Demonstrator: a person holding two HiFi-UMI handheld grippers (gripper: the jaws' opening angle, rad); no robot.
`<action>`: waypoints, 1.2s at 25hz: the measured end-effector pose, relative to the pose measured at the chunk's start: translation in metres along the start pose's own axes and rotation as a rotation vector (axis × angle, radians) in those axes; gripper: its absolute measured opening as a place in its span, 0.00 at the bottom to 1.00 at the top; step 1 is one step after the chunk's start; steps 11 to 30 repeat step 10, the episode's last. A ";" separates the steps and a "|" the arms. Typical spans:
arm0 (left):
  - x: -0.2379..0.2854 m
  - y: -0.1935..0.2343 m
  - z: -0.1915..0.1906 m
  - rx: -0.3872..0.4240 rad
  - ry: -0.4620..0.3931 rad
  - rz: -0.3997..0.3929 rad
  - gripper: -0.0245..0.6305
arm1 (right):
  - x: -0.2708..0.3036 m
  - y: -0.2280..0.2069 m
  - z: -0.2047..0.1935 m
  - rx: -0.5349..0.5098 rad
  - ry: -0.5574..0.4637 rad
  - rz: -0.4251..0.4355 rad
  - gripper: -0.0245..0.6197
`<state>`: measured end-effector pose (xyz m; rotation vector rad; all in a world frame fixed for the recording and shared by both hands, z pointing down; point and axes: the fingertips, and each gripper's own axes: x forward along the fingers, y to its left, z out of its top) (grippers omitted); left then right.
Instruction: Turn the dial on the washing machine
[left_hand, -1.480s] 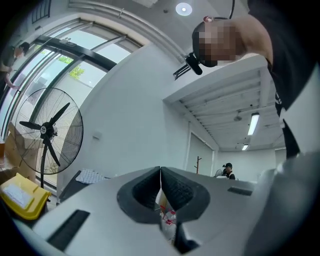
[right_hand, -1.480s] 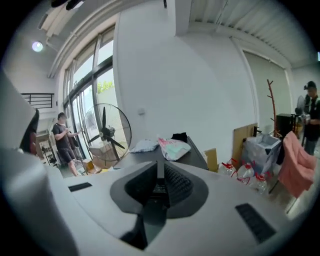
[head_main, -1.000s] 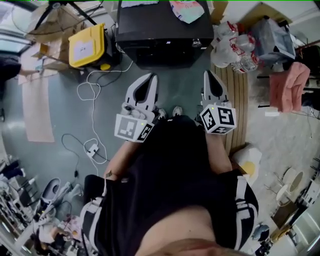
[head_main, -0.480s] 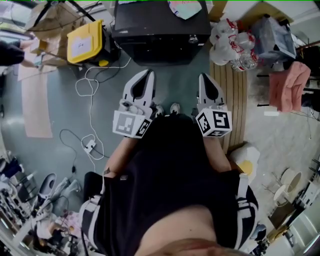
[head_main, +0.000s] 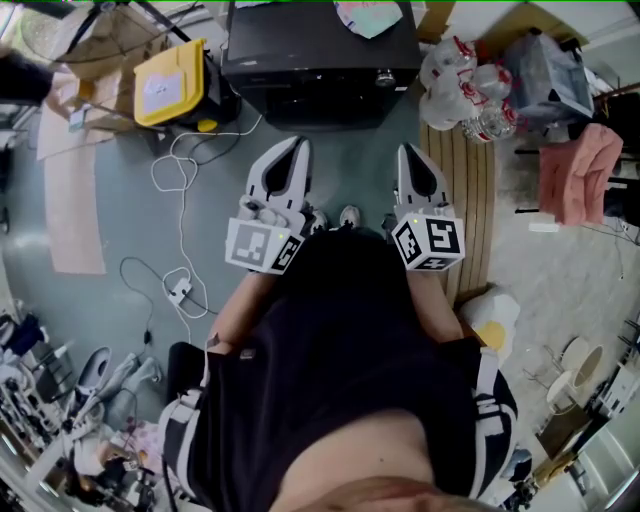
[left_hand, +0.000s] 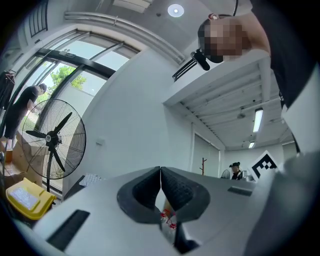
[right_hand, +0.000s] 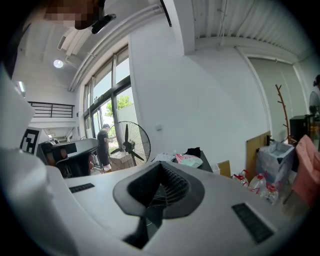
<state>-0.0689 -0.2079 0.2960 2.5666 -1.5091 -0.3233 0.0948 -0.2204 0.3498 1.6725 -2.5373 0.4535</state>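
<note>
The person stands on a grey floor facing a black washing machine, which sits at the top of the head view. Its dial is a small round knob on the near edge of the machine, towards the right-hand end. A patterned cloth lies on the machine's top.

Both grippers are held out at waist level, pointing towards the machine and well apart from it. The left gripper has its jaws pressed together with nothing between them; its own view shows the ribbed pads meeting at the tips. The right gripper is likewise closed tight and empty (its tip lies roughly in line with the dial, with bare floor between the two). Neither gripper touches anything.

Left of the machine sits a yellow case, and a white cable trails across the floor from there. To the right are a shrink-wrapped pack of water bottles, a slatted wooden board and a pink cloth. A standing fan shows in both gripper views, with a person beside it by the windows.
</note>
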 end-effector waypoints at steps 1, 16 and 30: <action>0.001 0.000 0.000 0.000 0.000 0.000 0.07 | 0.001 0.000 0.000 -0.002 0.001 0.002 0.08; 0.010 -0.002 0.000 0.000 0.000 -0.007 0.07 | 0.006 -0.005 0.004 -0.004 -0.003 0.004 0.08; 0.010 -0.002 0.000 0.000 0.000 -0.007 0.07 | 0.006 -0.005 0.004 -0.004 -0.003 0.004 0.08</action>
